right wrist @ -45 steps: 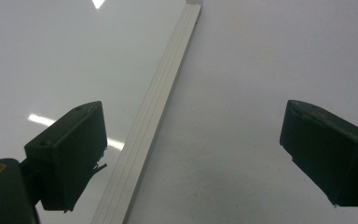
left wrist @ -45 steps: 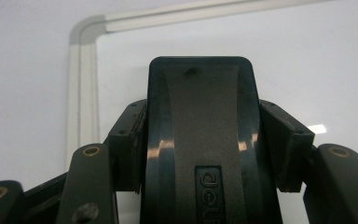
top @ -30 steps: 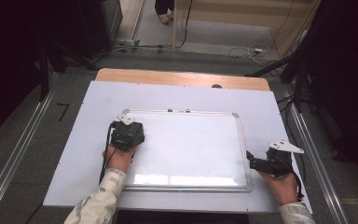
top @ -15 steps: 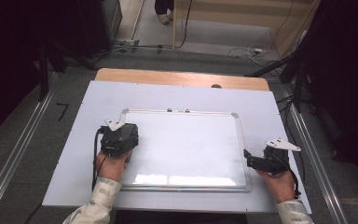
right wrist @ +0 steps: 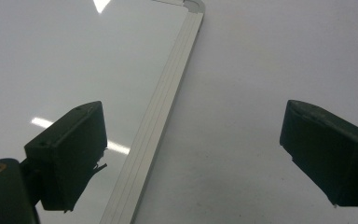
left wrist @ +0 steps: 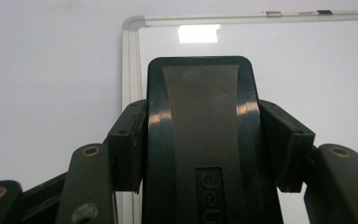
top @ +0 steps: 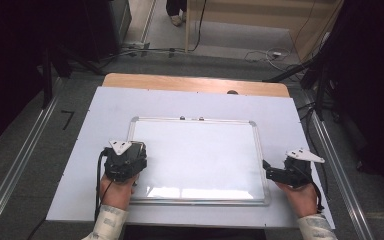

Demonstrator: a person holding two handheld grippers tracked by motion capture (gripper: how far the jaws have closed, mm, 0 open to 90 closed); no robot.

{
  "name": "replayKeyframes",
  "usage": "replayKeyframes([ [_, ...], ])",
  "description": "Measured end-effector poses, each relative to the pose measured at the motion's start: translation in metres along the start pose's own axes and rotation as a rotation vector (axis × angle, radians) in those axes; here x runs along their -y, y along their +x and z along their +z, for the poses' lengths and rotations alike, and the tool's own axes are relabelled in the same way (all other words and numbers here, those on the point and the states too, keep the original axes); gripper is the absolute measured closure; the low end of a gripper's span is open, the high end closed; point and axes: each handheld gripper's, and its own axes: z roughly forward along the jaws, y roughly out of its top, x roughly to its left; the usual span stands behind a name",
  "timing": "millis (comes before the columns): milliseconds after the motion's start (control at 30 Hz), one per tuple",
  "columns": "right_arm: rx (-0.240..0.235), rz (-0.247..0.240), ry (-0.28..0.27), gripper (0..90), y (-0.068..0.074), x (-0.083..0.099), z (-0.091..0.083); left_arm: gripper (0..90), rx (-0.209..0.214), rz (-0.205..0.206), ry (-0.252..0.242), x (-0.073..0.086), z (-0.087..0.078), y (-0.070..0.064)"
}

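Eraser (left wrist: pixel 200 140) clamped in left hand-held gripper (top: pixel 126 159), over whiteboard (top: pixel 200 150)

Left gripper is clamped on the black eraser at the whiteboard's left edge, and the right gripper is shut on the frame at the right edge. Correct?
Not quite. The right gripper is open: the right gripper view shows its jaws spread wide, straddling the whiteboard frame. The left gripper is indeed clamped on the black eraser at the left edge.
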Motion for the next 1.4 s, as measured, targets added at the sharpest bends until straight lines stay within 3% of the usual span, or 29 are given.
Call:
replayKeyframes([
  [267, 0.001, 0.002, 0.001, 5.8, 0.001, 0.0, 0.0, 40.4, -0.024, -0.006, 0.025, 0.019, 0.004, -0.01],
  [600, 0.002, 0.001, 0.0, 5.8, 0.001, 0.0, 0.0, 40.3, -0.042, 0.009, 0.067, 0.024, 0.022, -0.015],
  [667, 0.002, 0.002, -0.001, 5.8, 0.001, 0.001, 0.0, 39.6, -0.037, 0.002, 0.063, 0.024, 0.022, -0.015],
  [767, 0.004, 0.003, -0.005, 5.8, 0.0, 0.001, -0.001, 27.5, 0.005, 0.012, 0.046, 0.02, 0.017, -0.016],
  [900, 0.006, 0.004, -0.005, 5.8, 0.0, 0.001, -0.002, 21.2, 0.045, 0.018, 0.015, 0.016, 0.006, -0.016],
  [1033, 0.005, 0.007, -0.006, 5.8, 0.0, 0.002, -0.003, 18.9, 0.08, 0.008, -0.02, 0.011, -0.005, -0.01],
  [1400, 0.005, 0.013, -0.009, 5.8, -0.002, 0.002, -0.004, 15.8, 0.072, -0.024, -0.082, 0.007, -0.018, 0.03],
])
